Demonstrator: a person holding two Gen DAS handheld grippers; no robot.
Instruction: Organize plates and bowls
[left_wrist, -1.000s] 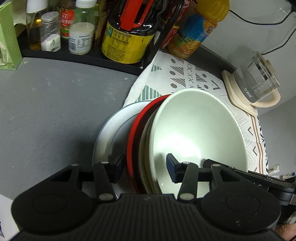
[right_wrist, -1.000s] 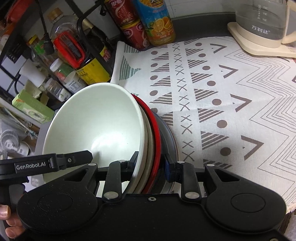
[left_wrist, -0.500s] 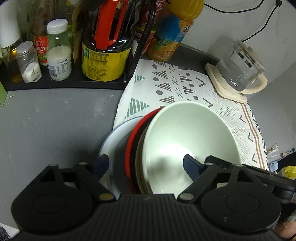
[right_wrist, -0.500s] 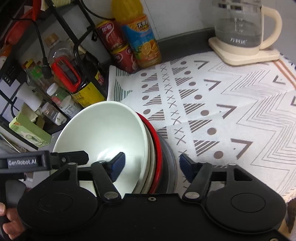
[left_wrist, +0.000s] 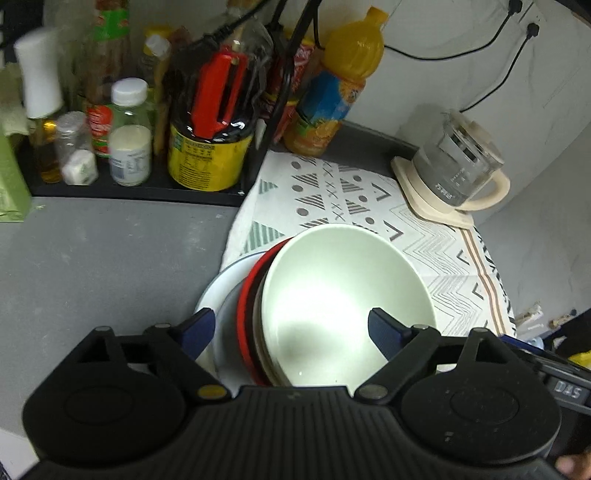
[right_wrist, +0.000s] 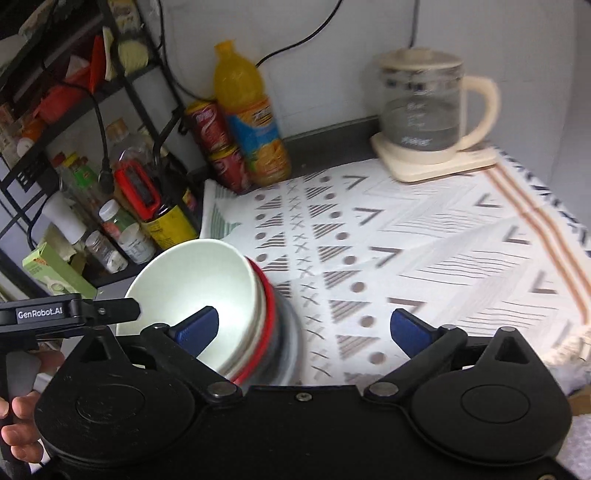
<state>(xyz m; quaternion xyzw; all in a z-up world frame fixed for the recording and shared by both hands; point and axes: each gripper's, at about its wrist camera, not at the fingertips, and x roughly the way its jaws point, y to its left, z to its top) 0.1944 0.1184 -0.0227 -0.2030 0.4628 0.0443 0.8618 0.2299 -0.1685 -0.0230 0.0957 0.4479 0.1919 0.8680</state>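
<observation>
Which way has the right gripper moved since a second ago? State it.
Yes. The right gripper has opened and pulled back and up from the stacked dishes: the kettle sits lower and fuller in view.

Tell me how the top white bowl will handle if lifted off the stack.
The white bowl looks glazed and glossy, so probably slippery between pads. It seems rigid ceramic, likely breakable if dropped. Nested loosely in the red-rimmed dish, it should lift free easily.

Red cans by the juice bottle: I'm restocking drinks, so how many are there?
2, stacked: the upper can sits on the lower can, left of the juice bottle at the wall. Others may hide behind the rack.
</observation>
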